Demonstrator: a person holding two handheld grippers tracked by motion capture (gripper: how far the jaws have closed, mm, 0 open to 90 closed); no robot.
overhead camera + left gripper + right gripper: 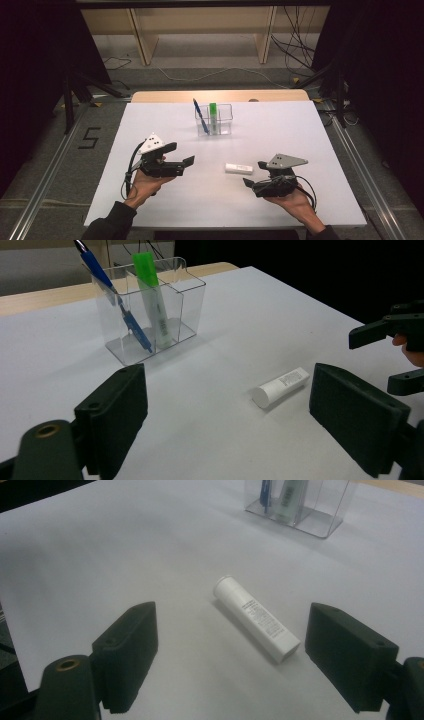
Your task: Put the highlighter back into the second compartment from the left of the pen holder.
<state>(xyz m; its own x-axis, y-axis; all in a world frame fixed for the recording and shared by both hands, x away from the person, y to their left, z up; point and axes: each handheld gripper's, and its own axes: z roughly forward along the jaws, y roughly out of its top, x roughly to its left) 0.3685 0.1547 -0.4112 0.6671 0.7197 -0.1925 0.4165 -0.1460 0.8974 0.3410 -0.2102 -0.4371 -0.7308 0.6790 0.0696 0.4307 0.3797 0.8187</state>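
Observation:
A white tube point(238, 168) lies on its side on the white table point(280, 130), right of the middle. My right gripper point(254, 173) is open just right of it, and the tube point(257, 619) lies a little ahead of the gap between its jaws, untouched. My left gripper point(181, 154) is open and empty, hovering left of centre and pointing toward the tube point(280, 386). At the back stands a clear plastic organizer point(223, 121) holding a blue pen point(201, 116) and a green highlighter point(213, 117), both upright.
The table's wooden back edge point(220, 95) runs behind the organizer point(192, 302). In the left gripper view the right gripper point(385, 355) shows at the far right. Dark floor, metal rails and cables surround the table.

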